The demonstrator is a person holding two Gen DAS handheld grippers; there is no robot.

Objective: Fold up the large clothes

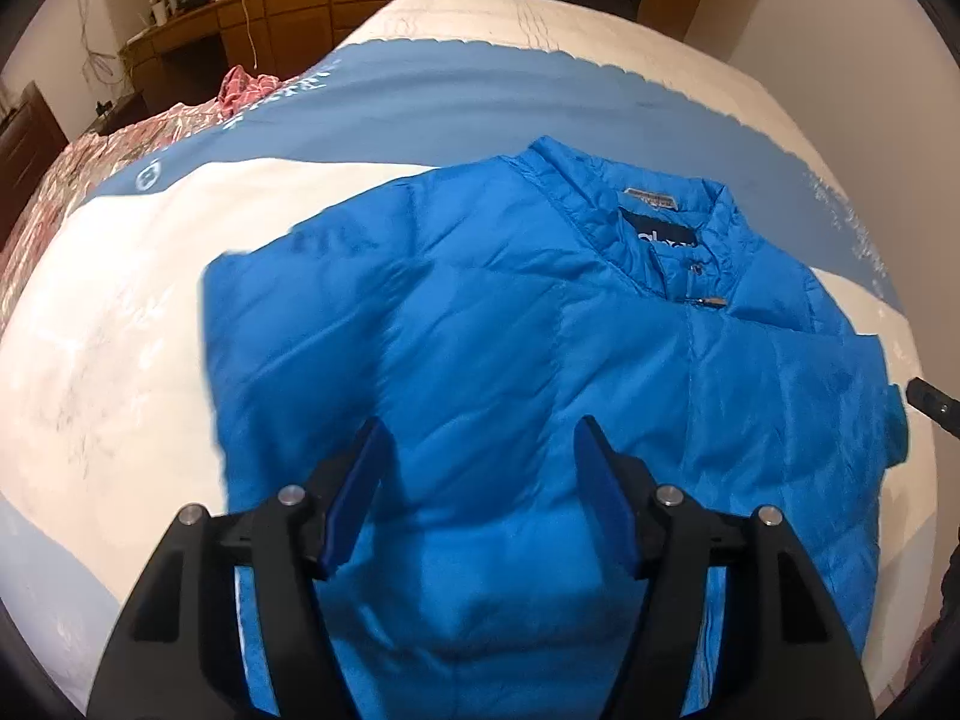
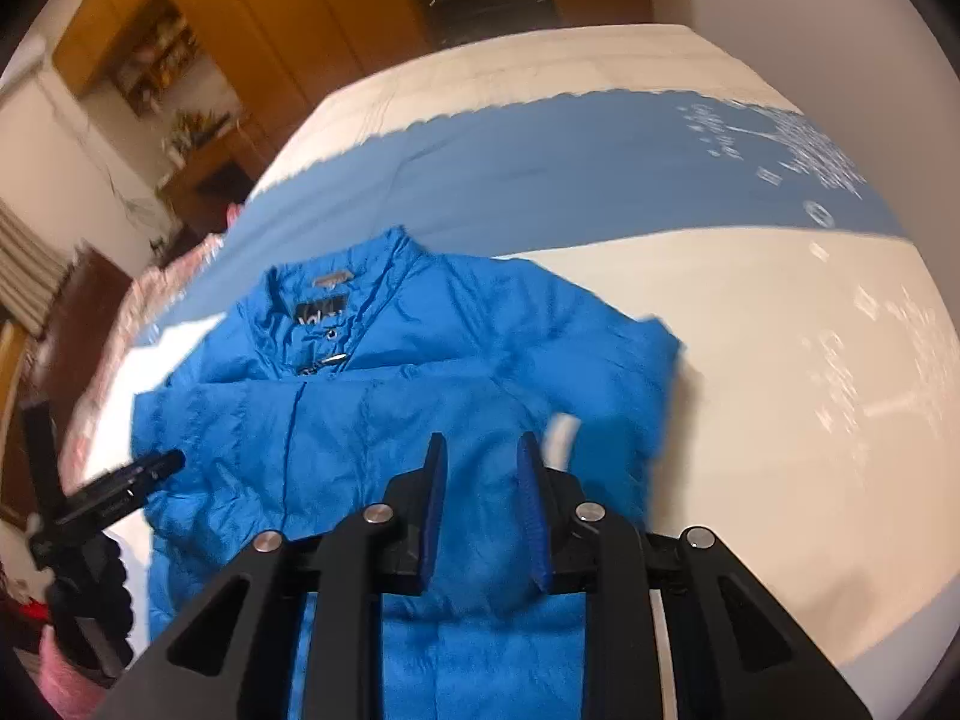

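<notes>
Nearest, the left gripper (image 1: 480,480) and right gripper (image 2: 483,492) hover with jaws apart, holding nothing; beyond, the blue jacket (image 1: 510,360) lies sleeves-in on the bed (image 1: 120,330), collar at twelve o'clock; lengthwise folding apparently remains.

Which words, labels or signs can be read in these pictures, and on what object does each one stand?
"alcan" or similar, white letters on the dark neck label of the blue jacket: only partly legible, the reading is uncertain.
Small grey tag above that label: text too small to read.
White lettering and a round emblem on the blue band of the bedcover: too blurred to read.
Nothing else is readable.
</notes>
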